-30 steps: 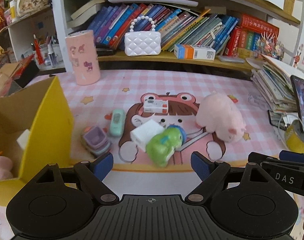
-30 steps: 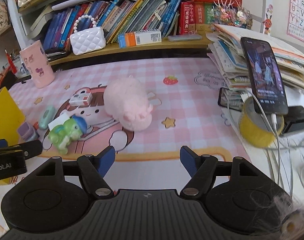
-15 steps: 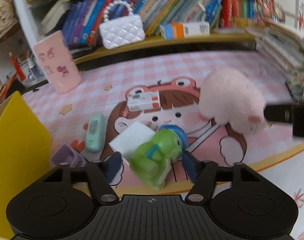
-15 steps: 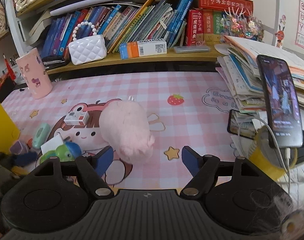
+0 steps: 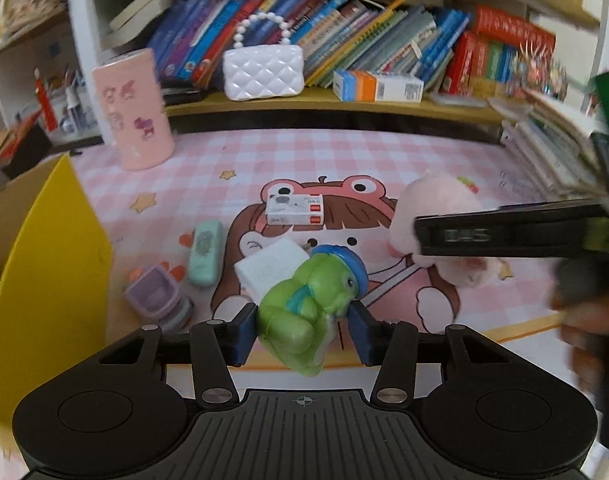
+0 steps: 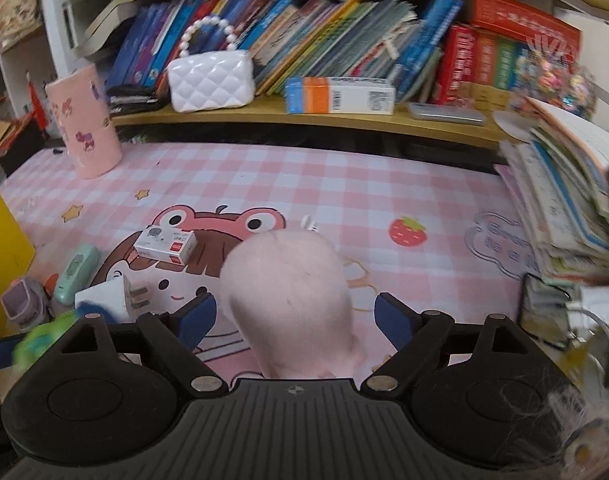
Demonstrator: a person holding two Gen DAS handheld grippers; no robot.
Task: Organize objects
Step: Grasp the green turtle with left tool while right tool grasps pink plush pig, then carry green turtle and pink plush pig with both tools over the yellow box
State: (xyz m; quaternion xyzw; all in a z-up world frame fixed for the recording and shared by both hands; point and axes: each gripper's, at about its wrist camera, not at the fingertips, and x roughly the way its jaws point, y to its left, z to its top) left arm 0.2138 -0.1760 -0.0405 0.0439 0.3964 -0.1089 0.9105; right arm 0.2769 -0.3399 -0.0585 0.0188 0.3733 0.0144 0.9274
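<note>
While two toys sit between two pairs of tongs, six loose things share the pink tabletop (image 5: pixel 344 152).
One green dinosaur toy (image 5: pixel 312 304), head toward upper right, long axis slanting, lies between the closing left tongs (image 5: pixel 302 330), pads at its sides. One pink plush (image 6: pixel 288 292), lengthwise away from the camera, sits untouched between the widening right tongs (image 6: pixel 294 318). One white adapter (image 5: pixel 270 266), one mint case (image 5: pixel 204 252), one purple toy (image 5: pixel 154 298), one small box (image 5: pixel 294 210) lie nearby.

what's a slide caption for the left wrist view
Left gripper closing around green frog toy on pink mat.
</note>
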